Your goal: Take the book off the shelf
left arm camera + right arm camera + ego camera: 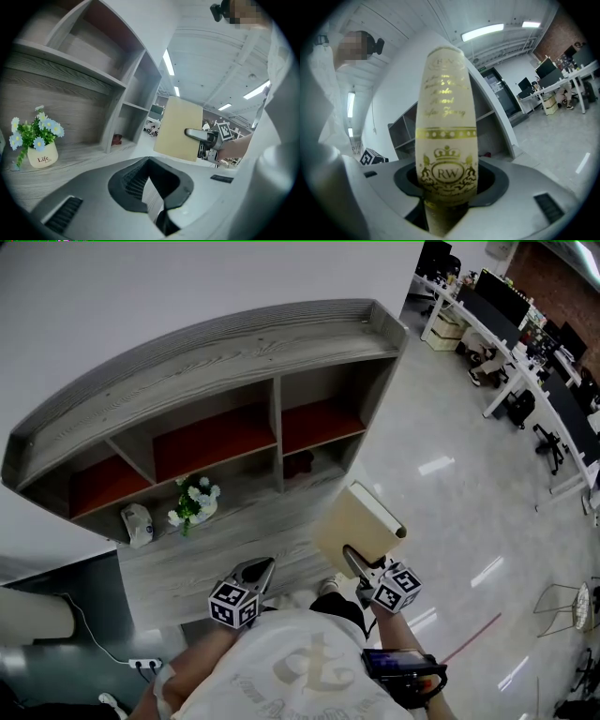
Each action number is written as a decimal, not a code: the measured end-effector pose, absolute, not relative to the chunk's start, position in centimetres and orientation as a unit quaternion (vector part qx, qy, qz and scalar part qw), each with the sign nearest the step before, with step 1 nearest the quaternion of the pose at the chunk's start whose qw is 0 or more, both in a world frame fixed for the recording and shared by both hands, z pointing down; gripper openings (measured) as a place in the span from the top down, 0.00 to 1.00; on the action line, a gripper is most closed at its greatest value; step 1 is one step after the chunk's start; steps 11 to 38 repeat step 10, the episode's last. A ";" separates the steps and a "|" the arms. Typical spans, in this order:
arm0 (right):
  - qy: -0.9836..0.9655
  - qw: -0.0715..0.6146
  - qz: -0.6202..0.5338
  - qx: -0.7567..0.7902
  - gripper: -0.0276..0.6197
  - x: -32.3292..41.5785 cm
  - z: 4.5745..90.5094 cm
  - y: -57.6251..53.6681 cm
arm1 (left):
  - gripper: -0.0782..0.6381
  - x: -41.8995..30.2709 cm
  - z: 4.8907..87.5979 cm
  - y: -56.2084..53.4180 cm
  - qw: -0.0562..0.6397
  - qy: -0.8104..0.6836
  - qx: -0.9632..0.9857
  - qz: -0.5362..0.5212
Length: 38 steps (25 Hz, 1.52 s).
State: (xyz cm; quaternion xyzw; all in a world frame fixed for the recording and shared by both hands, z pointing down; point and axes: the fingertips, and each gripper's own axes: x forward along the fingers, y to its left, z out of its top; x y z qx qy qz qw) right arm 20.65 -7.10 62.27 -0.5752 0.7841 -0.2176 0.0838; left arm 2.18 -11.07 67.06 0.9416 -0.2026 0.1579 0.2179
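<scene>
A cream book point(358, 521) with gold print on its spine point(446, 117) is out in the air in front of the shelf unit point(216, 362), near its right end. My right gripper point(356, 561) is shut on the book's lower edge, one finger point(197, 134) lying across the cover. The book point(177, 129) stands tilted and clear of the shelf. My left gripper point(262, 570) hovers low over the bottom shelf board, left of the book, with its jaws together and nothing in them point(157, 206).
A white pot of flowers point(192, 502) and a pale wrapped object point(138, 524) stand on the lower shelf at left. A small dark red item point(298, 463) sits in the lower right compartment. Office desks point(525, 343) line the far right across a shiny floor.
</scene>
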 end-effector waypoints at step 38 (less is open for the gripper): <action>0.808 0.091 -0.200 -0.546 0.61 20.4 63.0 -11.3 | 0.89 1.5 66.6 -14.5 0.196 -0.239 0.940 0.144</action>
